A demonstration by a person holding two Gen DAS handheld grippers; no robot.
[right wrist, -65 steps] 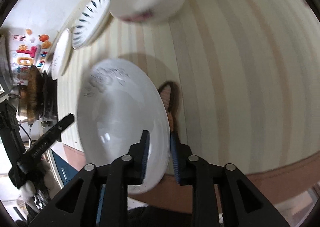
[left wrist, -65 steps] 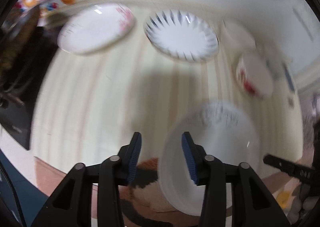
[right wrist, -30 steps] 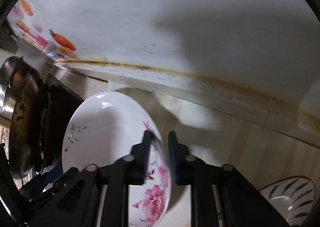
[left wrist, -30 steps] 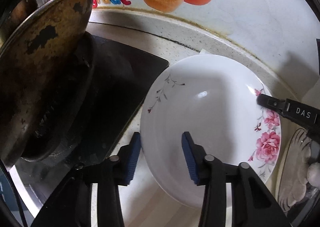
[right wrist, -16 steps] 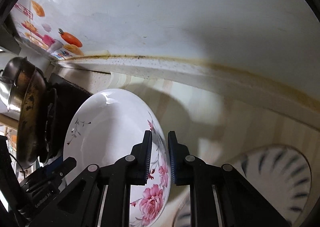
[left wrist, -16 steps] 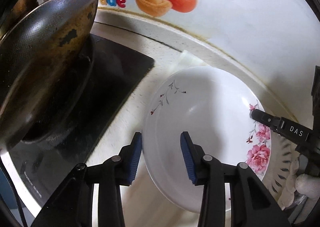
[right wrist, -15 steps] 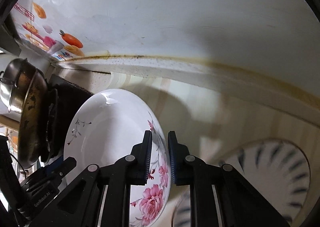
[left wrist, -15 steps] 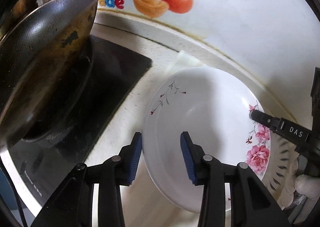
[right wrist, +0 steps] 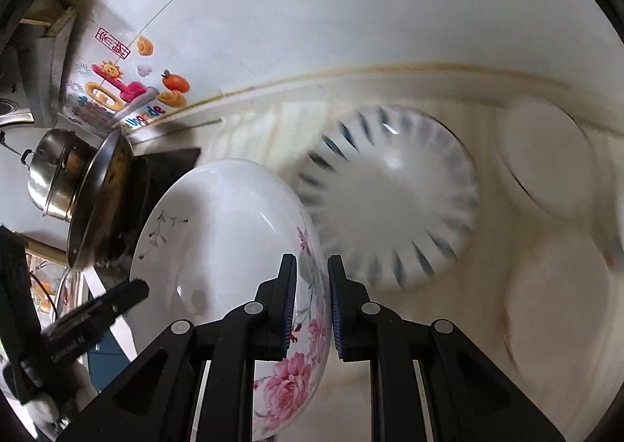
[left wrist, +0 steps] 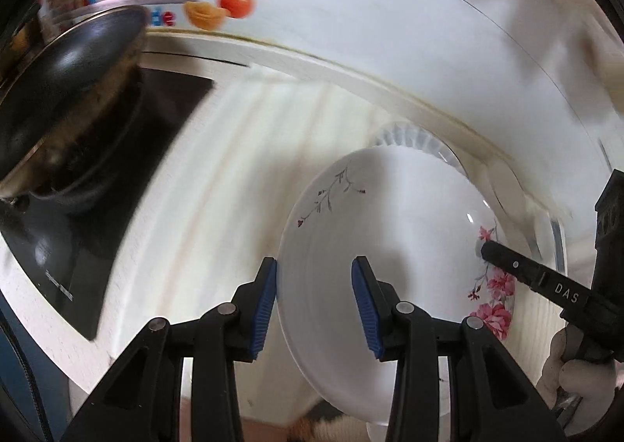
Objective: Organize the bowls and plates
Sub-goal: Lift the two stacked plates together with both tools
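A white deep plate with pink roses [left wrist: 390,227] [right wrist: 222,227] hangs tilted above the striped counter, held from both sides. My left gripper [left wrist: 314,297] is shut on its near left rim, one pad outside and one inside. My right gripper [right wrist: 312,297] is shut on the rose-painted rim. Its finger [left wrist: 526,274] shows at the plate's right edge in the left wrist view. A blue-striped plate [right wrist: 390,208] [left wrist: 409,134] lies on the counter just behind and right of the held plate, partly covered by it.
A dark wok [left wrist: 66,64] [right wrist: 101,200] sits on the black stove [left wrist: 97,188] at left, with a steel pot [right wrist: 54,173] behind it. Two blurred white dishes [right wrist: 546,157] [right wrist: 557,297] lie at right. The stickered wall runs close behind. A gloved hand [left wrist: 573,375] holds the right gripper.
Both grippers have carried the rose plate up and to the right, away from the stove. The blue-striped plate has come into view behind it. Both grips are unchanged.
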